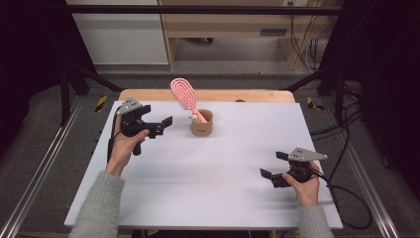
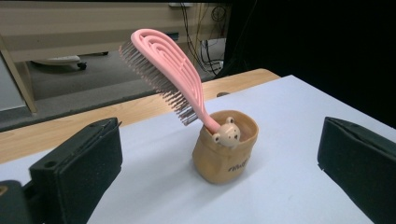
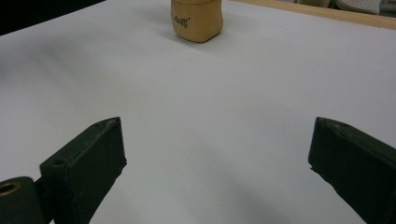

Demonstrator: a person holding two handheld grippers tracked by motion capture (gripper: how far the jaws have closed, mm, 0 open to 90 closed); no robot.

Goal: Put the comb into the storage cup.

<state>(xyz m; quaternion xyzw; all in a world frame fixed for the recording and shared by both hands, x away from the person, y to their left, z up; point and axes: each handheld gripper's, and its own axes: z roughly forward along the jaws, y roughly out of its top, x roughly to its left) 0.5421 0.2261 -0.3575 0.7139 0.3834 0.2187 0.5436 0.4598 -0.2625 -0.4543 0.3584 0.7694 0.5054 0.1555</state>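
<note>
A tan cup (image 1: 202,123) with a small bear figure on its rim stands upright on the white table (image 1: 223,163), toward the back middle. A pink hairbrush (image 1: 184,94) stands handle-down in it and leans to the back left. My left gripper (image 1: 161,125) is open, just left of the cup, with nothing between its jaws. In the left gripper view the cup (image 2: 224,151) and brush (image 2: 168,74) sit between the jaws, a little ahead. My right gripper (image 1: 274,164) is open near the front right of the table. The cup (image 3: 196,19) lies far ahead in the right gripper view.
A wooden strip (image 1: 208,95) runs along the table's back edge. Black frame posts (image 1: 64,79) stand at both sides. Cables (image 1: 346,198) trail off the right edge. Bare white surface lies between the two grippers.
</note>
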